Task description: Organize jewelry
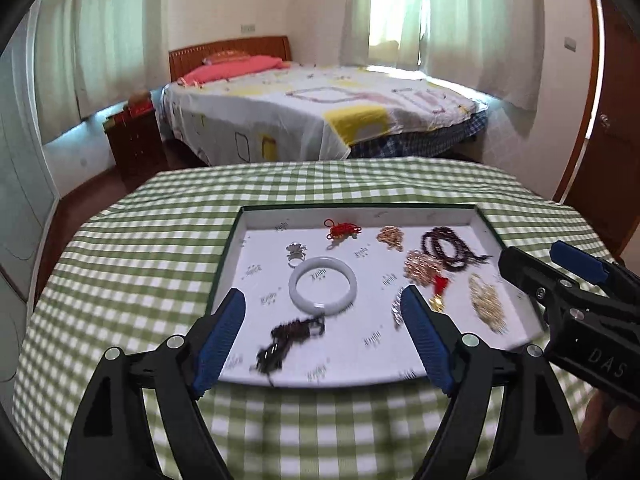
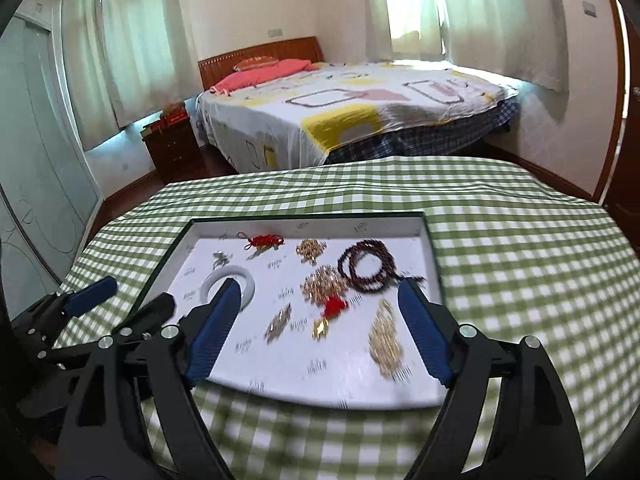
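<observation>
Jewelry lies scattered in the tray [image 1: 490,226] — left gripper [image 1: 322,308] and right gripper [image 2: 316,300] both gape empty.

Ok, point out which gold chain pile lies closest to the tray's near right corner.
The long gold chain pile, lying alone by the tray's right wall; the other two sit farther back, beside the dark bead strand.
</observation>
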`<state>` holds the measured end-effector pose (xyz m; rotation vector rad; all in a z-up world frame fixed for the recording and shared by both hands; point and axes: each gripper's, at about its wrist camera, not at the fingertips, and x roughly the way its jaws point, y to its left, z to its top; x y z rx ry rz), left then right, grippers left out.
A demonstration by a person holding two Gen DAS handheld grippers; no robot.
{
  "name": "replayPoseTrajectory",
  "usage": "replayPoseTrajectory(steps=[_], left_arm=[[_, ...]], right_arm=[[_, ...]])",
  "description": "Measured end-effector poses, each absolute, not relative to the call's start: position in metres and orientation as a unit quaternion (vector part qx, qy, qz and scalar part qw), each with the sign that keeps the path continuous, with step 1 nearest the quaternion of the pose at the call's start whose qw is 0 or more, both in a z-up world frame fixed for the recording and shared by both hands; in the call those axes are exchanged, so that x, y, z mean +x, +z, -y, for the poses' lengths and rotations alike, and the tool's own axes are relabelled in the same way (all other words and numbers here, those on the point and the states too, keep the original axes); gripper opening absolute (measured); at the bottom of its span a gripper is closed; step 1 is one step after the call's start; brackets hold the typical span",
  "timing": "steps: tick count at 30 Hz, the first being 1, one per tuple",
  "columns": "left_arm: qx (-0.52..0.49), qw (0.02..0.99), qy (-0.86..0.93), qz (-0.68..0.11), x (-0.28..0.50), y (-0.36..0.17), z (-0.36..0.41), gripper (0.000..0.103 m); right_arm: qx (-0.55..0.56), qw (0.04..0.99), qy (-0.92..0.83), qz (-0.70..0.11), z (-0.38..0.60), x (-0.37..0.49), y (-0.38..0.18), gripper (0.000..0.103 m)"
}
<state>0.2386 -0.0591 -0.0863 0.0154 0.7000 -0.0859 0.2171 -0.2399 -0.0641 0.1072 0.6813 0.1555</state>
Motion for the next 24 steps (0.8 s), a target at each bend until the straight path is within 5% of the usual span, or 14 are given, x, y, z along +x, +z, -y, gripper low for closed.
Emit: replayPoseTrajectory(steps=[24], left_arm=[[-0.016, 0.973, 0.019, -0.230, 0.070, 0.023, 0.020, 0.084]], right_arm=[[0.012, 0.973, 0.078, -0.217, 0.257, 0.035, 0.048, 0.091]])
